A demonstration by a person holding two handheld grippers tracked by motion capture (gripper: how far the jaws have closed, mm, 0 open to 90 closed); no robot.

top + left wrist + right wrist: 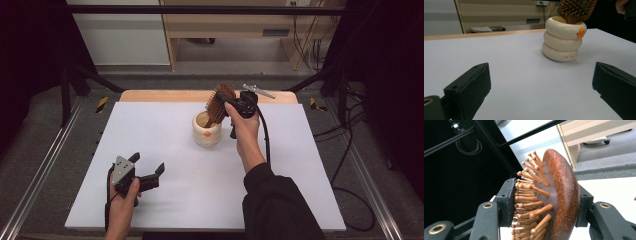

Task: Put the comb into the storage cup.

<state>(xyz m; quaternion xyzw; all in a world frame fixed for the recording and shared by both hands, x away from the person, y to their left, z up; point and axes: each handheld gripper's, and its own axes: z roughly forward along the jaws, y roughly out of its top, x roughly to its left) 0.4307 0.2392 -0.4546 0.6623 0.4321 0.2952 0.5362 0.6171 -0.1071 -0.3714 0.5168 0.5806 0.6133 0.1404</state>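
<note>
White tabletop point(165, 150): right gripper point(231, 104) clenches a hairbrush point(220, 102) over the cup point(206, 130); left gripper point(150, 172) rests with jaws released.

Overhead, two low views (shared cup point(564, 40)).

Brown hairbrush point(220, 102), cream holder point(206, 132), white table point(200, 185)

From my seat, the desk point(200, 185) lies bare between my left gripper point(148, 173) and the cream holder point(206, 131). The hairbrush point(220, 102) and right gripper point(231, 103) crowd the holder's mouth and right side.
</note>
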